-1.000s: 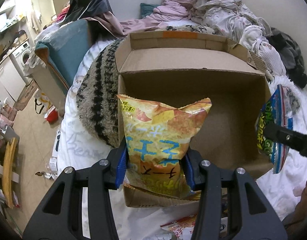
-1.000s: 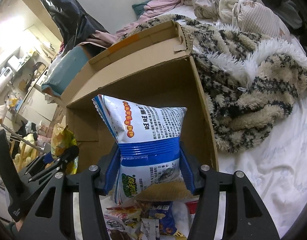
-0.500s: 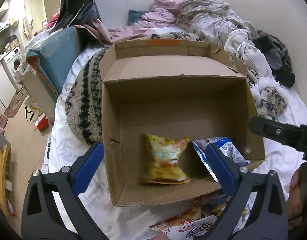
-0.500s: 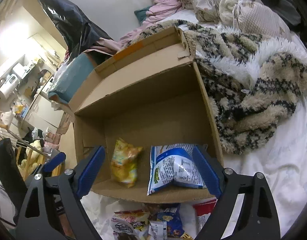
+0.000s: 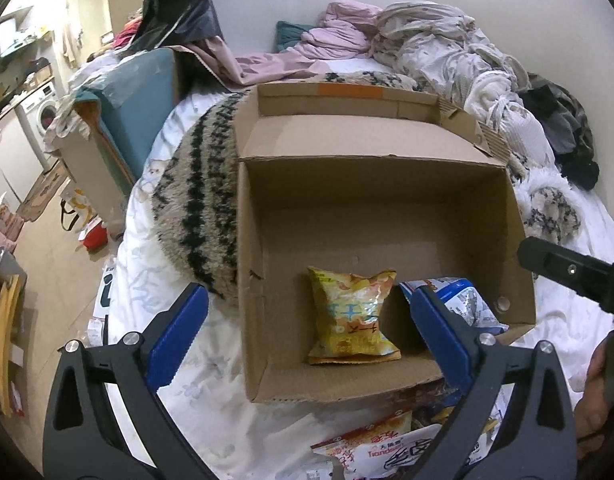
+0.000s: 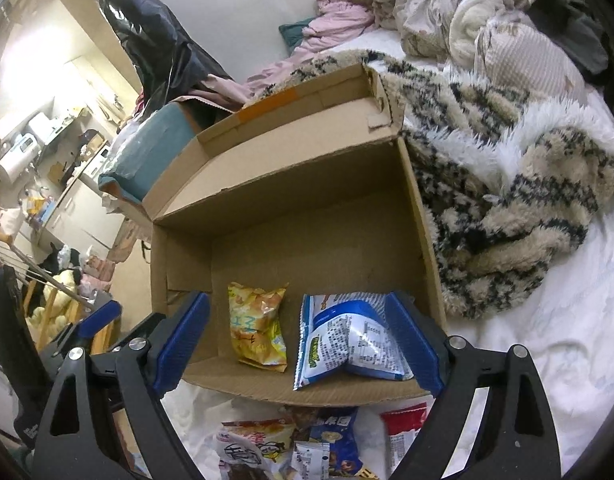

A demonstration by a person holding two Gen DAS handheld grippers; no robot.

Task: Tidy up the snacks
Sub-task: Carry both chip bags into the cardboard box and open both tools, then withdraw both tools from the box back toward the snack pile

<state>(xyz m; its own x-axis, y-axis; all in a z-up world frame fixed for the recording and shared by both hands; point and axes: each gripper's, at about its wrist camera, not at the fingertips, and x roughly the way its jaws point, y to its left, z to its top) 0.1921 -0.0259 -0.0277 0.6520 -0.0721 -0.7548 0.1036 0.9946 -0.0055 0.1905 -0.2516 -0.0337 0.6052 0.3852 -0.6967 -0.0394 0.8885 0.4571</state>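
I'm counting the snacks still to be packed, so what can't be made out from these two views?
- Loose snack pile, right wrist view: cut off by the bottom edge and the right claw arms; count unclear.
- Same pile, left wrist view: mostly behind the cardboard box front wall.
- Blue-white bag, left wrist view: partly hidden by a left claw finger.
- Yellow bag: print too small to read.

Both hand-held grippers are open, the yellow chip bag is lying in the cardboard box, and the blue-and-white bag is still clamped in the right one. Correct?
Not quite. The blue-and-white bag is not clamped: the right wrist view shows it lying in the cardboard box beside the yellow chip bag, with the right hand-held gripper open around it. The left hand-held gripper is open too.
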